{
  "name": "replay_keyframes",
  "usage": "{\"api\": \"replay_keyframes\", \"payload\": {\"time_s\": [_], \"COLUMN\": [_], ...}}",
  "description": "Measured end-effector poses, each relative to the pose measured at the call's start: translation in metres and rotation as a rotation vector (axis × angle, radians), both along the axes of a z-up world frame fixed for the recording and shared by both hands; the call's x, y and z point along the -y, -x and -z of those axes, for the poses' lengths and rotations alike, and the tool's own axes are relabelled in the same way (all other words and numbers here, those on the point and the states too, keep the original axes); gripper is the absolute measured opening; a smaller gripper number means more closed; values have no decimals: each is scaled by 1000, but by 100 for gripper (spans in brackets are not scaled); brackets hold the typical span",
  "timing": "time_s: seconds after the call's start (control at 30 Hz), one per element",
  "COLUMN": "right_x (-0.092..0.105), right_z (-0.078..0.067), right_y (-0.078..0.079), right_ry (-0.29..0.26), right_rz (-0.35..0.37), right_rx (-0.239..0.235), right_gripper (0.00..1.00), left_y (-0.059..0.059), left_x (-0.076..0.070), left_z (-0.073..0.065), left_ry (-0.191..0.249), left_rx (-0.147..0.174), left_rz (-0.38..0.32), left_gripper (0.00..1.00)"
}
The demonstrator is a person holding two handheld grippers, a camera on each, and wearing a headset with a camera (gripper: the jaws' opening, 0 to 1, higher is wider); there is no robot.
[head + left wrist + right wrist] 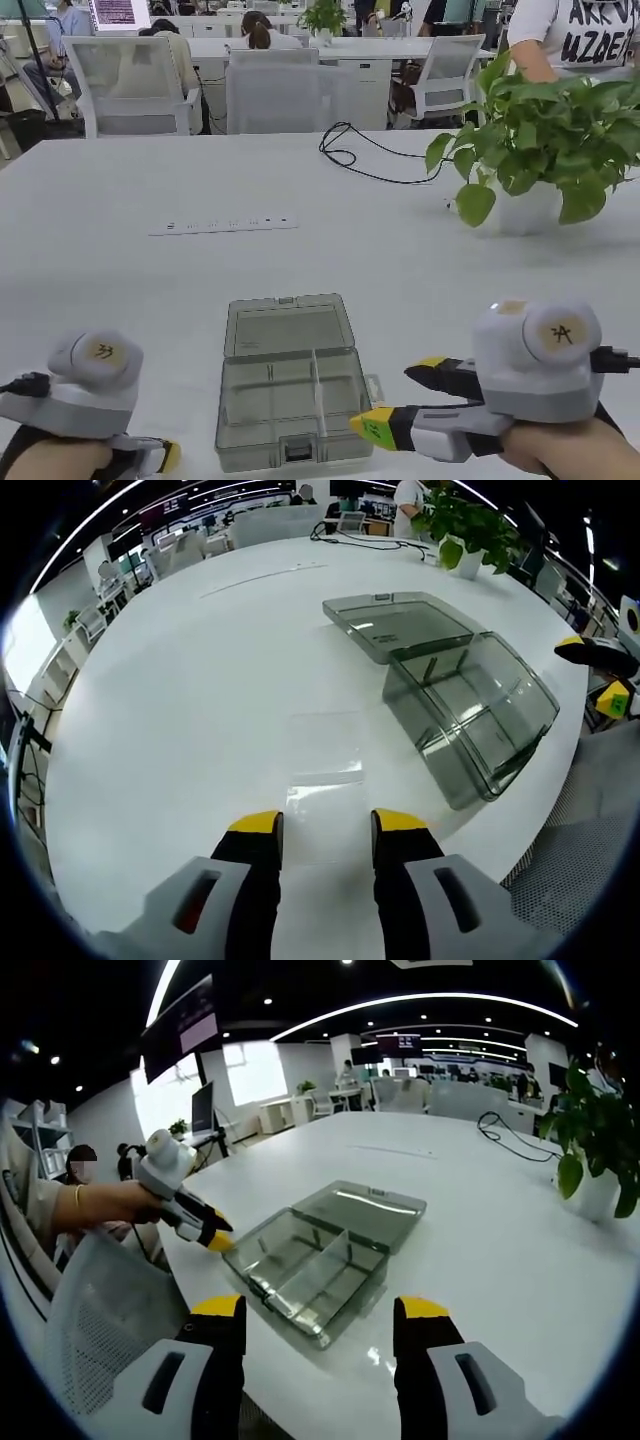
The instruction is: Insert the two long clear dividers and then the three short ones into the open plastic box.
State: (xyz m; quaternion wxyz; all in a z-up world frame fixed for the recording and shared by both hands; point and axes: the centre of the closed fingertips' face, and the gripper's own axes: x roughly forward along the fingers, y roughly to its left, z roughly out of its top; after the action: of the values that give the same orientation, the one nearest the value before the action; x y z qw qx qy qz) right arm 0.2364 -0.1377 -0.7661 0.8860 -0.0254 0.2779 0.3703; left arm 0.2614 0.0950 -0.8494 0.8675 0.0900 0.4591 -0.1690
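As box [262, 398] lies open, lid [288, 327] flat, shirt lettering [590, 38] cropped.

We read little. Handwritten mark, looks like "33", on the round cap [103, 352] behind the left gripper [165, 457] jaws. Similar one, maybe "24", on the right gripper [390, 398] cap [560, 333]. Shirt [585, 35] far beyond the right jaws: "UZOE", partly cut off.

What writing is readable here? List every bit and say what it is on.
"33", handwritten: left cap, on top of the left gripper.
"24", roughly, handwritten and turned sideways: right cap, on top of the right gripper.
"UZOE", cut off by the frame edge: shirt.
Screen: text too small to read.
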Motion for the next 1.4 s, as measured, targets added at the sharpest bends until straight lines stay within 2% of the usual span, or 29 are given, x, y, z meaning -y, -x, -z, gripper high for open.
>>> {"api": "replay_keyframes", "payload": {"time_s": [0.3, 0.4, 0.43, 0.47, 0.73, 0.93, 1.3, 1.4], "right_x": [-2, -4, -4, -5, -13, -28, -66, -74], "right_z": [-1, -1, -1, -1, -4, -9, -29, -32], "right_y": [0, 0, 0, 0, 0, -1, -7, -7], "right_ry": [0, -2, -2, -2, -22, -66, -240, -277], "right_rz": [3, 2, 2, 2, 1, 4, 37, 43], "right_rx": [-5, -8, -8, -9, -14, -20, -47, -59], "right_gripper": [60, 60, 60, 60, 60, 57, 46, 43], "left_y": [0, 0, -2, -1, 6, 2, 11, 14], "left_x": [0, 0, 1, 0, 0, 5, 17, 21], "left_z": [0, -1, -3, -2, -9, -27, -59, -66], "left_ry": [-1, 15, 43, 52, 87, 142, 234, 270], "left_rx": [-18, -12, 2, -11, 8, 91, 224, 245], "left_rz": [-1, -15, -27, -36, -65, -84, -98, -102], "left_gripper": [32, 31, 30, 30, 30, 30, 30, 30]}}
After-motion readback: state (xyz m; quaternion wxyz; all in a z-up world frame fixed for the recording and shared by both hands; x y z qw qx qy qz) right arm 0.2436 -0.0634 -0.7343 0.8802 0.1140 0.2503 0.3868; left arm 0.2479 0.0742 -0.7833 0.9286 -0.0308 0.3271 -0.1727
